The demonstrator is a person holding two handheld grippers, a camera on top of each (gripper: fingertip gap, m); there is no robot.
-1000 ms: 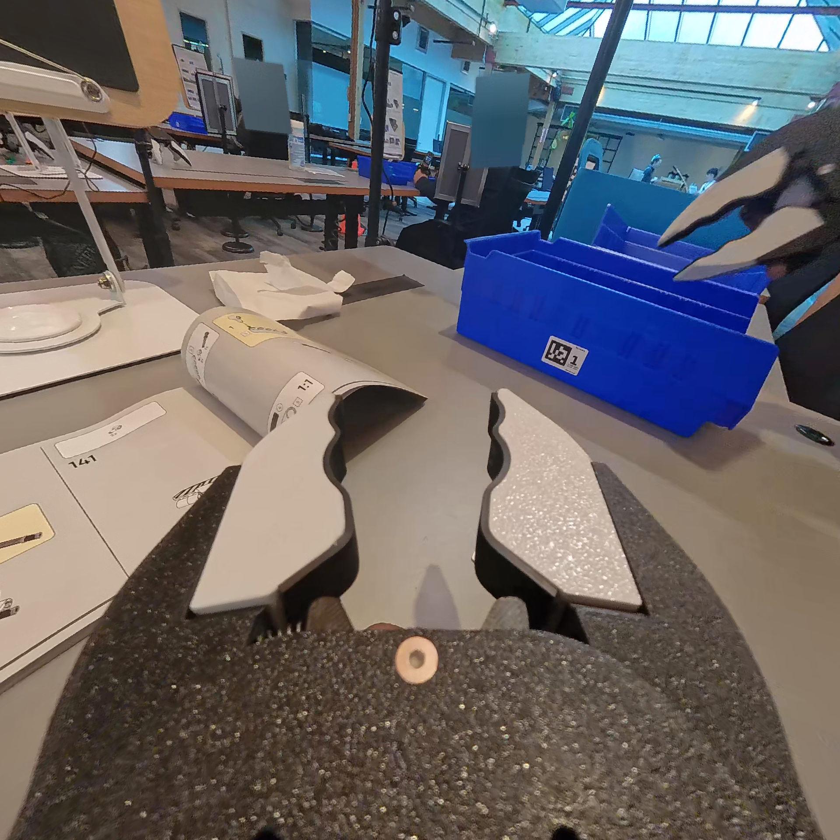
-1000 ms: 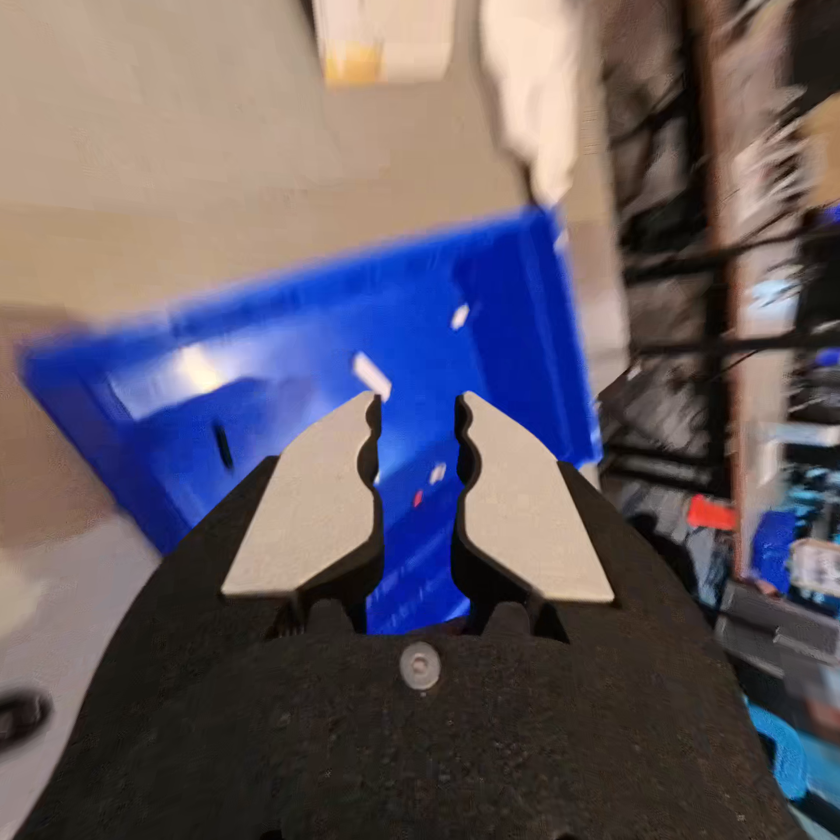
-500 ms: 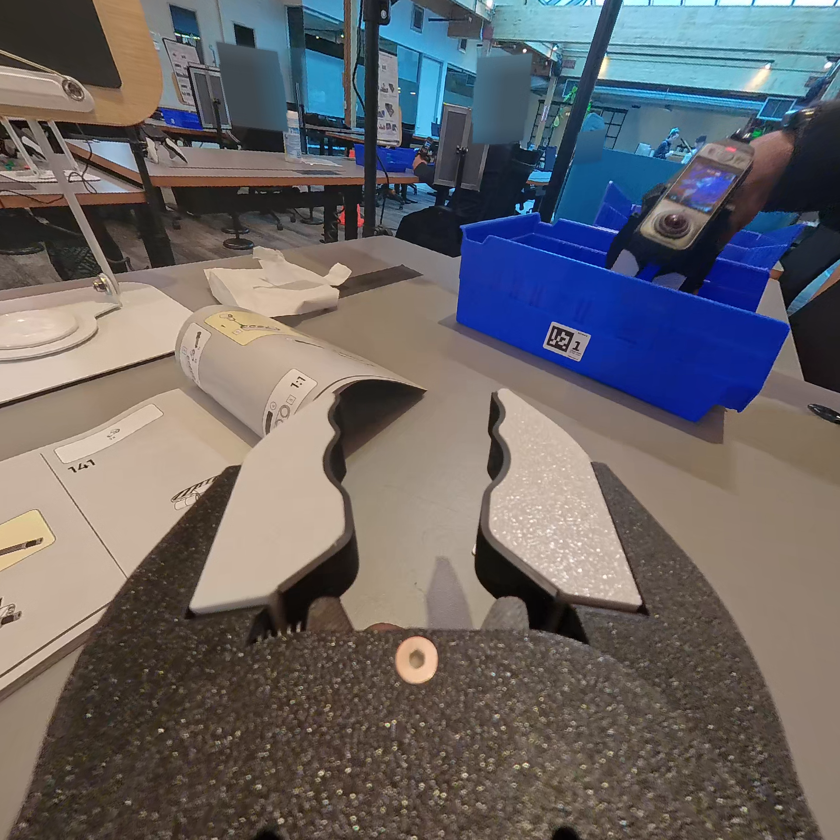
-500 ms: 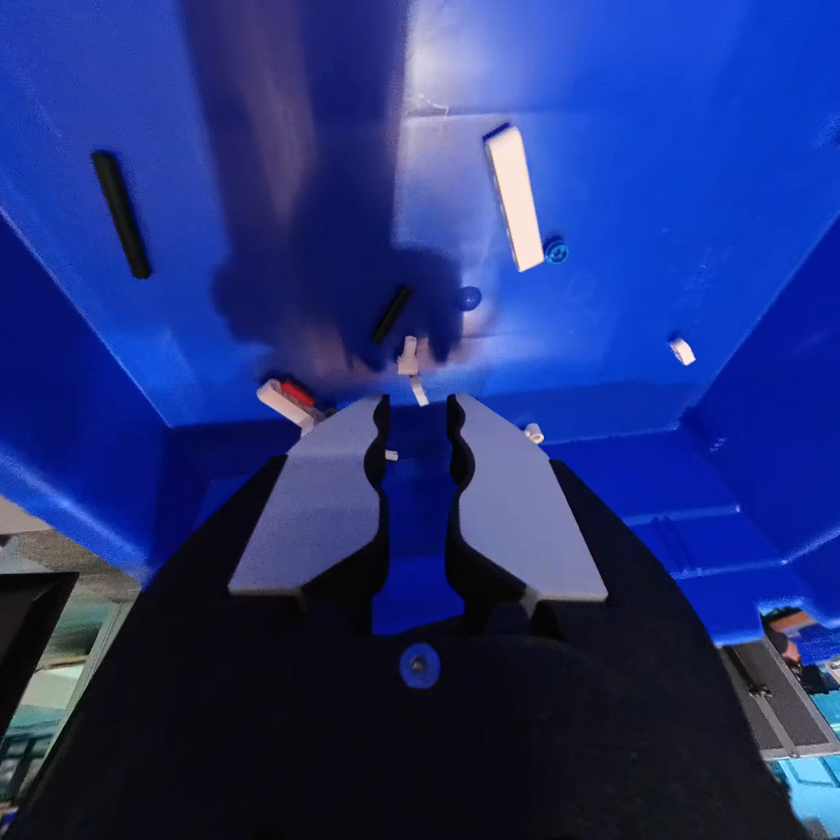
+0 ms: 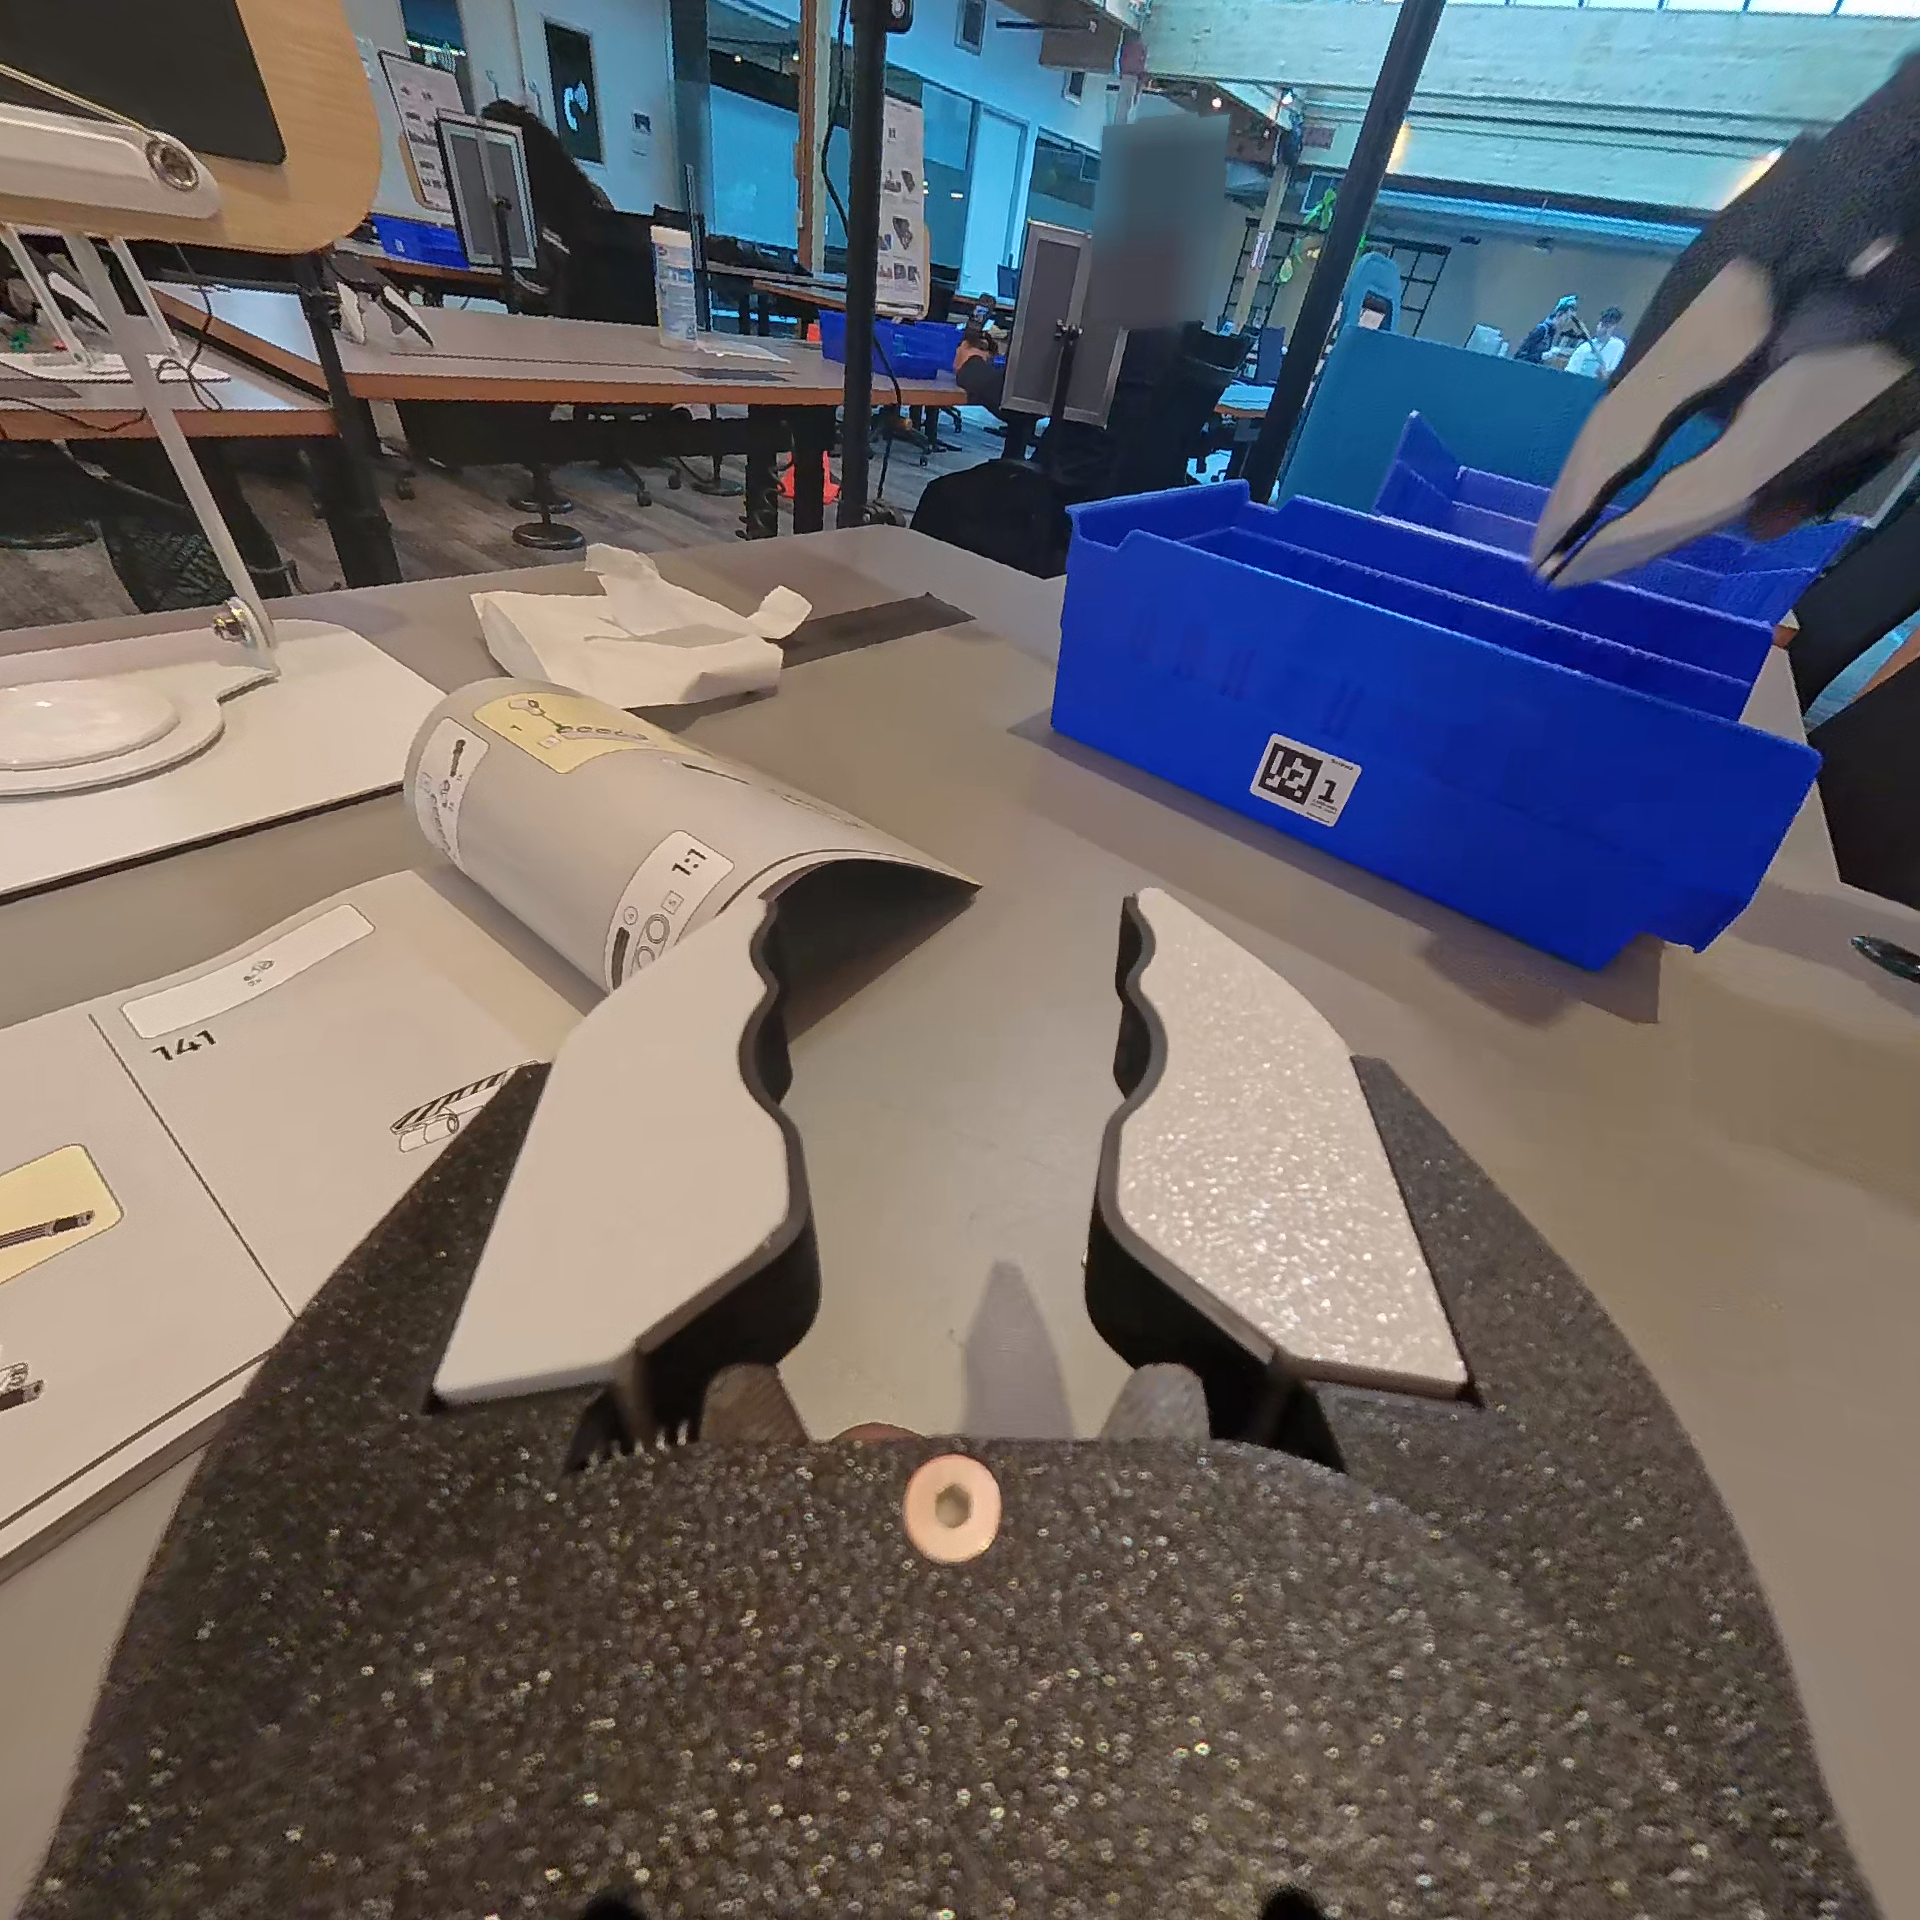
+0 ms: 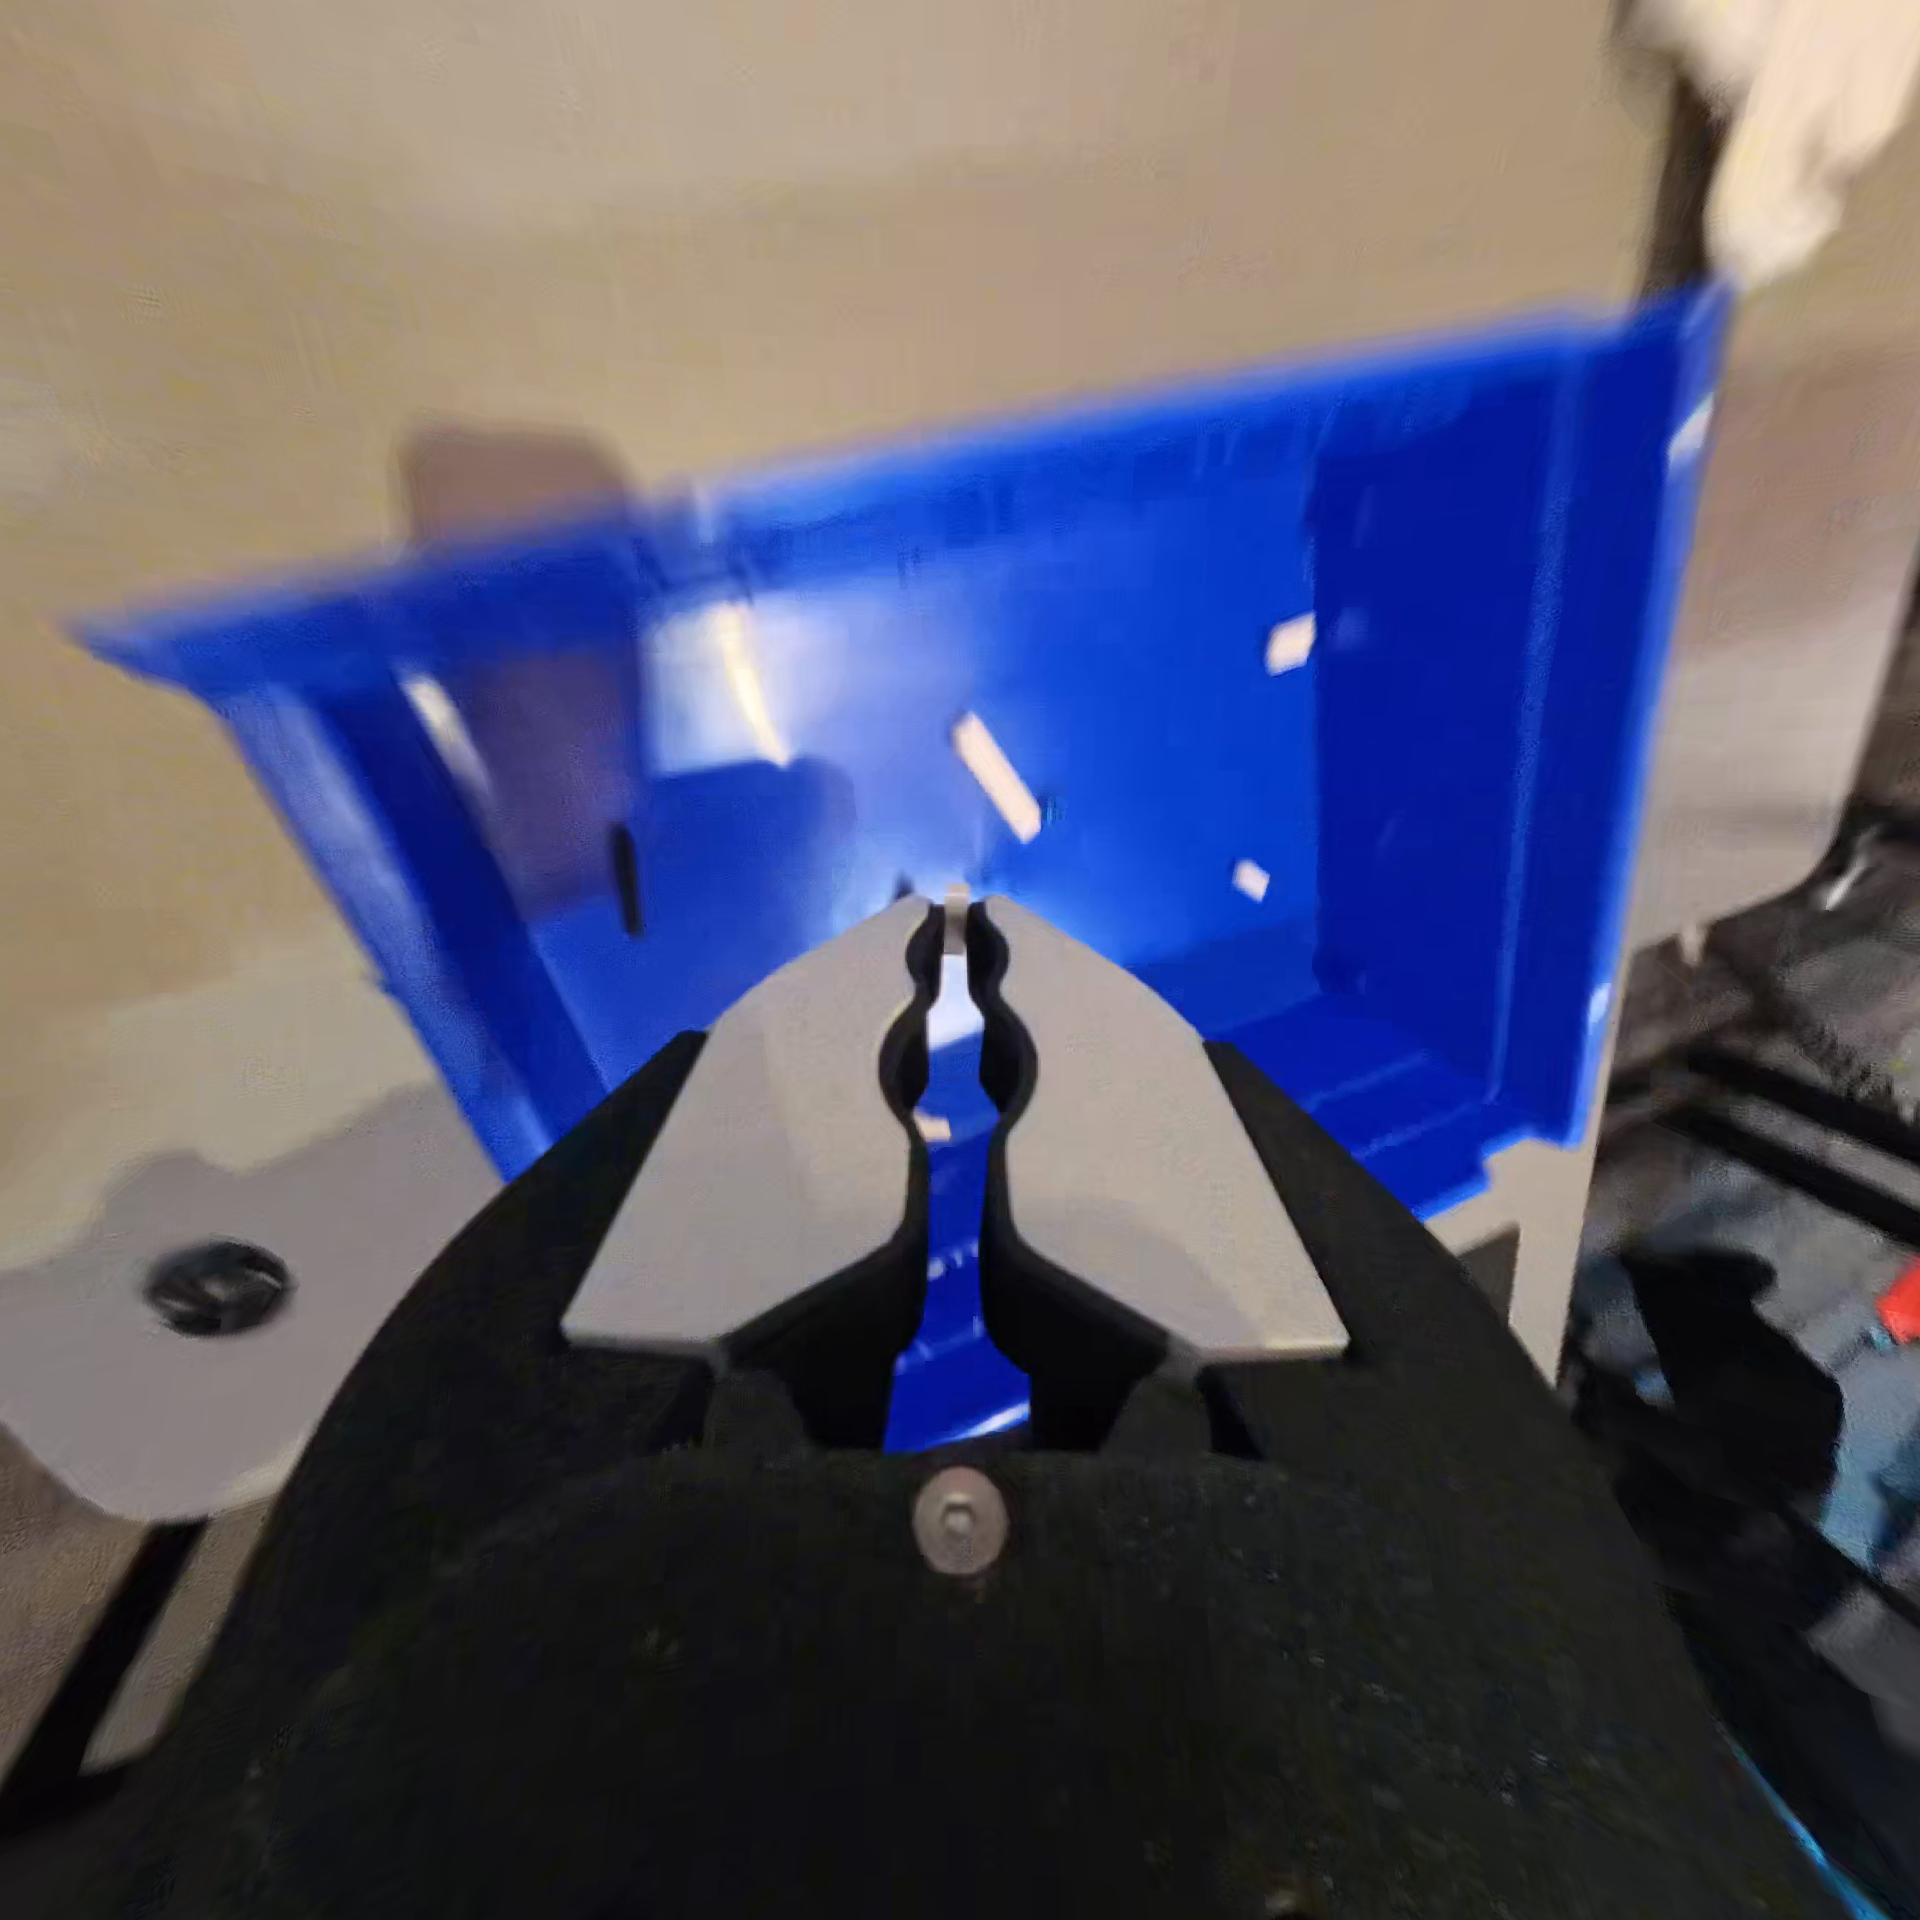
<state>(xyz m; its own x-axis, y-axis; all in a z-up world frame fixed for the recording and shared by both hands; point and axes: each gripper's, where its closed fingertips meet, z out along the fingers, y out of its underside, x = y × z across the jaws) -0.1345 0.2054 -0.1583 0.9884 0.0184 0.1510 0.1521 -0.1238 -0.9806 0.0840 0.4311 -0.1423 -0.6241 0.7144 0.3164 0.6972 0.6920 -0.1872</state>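
A: Where is the left gripper (image 5: 951,914) sitting relative to the blue bin (image 5: 1455,769)?

B: It is hovering low over the grey table (image 5: 1039,727), to the bin's left and nearer the camera. Its jaws are standing wide apart with nothing between them but bare tabletop. Open table is lying between its right finger and the bin's near wall.

A: What is bordering it on the other side?

B: A curled booklet (image 5: 623,821) is lying farther left of the bin, its open edge just beside the left fingertip. A crumpled white tissue (image 5: 634,634) is resting beyond the booklet, level with the bin's far corner.

A: And the right gripper (image 6: 954,914)?

B: It is hanging above the bin's open top, clear of the rim. Its fingertips are nearly closed, pinching a small white piece (image 6: 954,909) at the very tips.

A: What is lying inside the bin?

B: Several small white pieces (image 6: 995,774) and a black rod (image 6: 627,868) are lying scattered on the floor, blurred.
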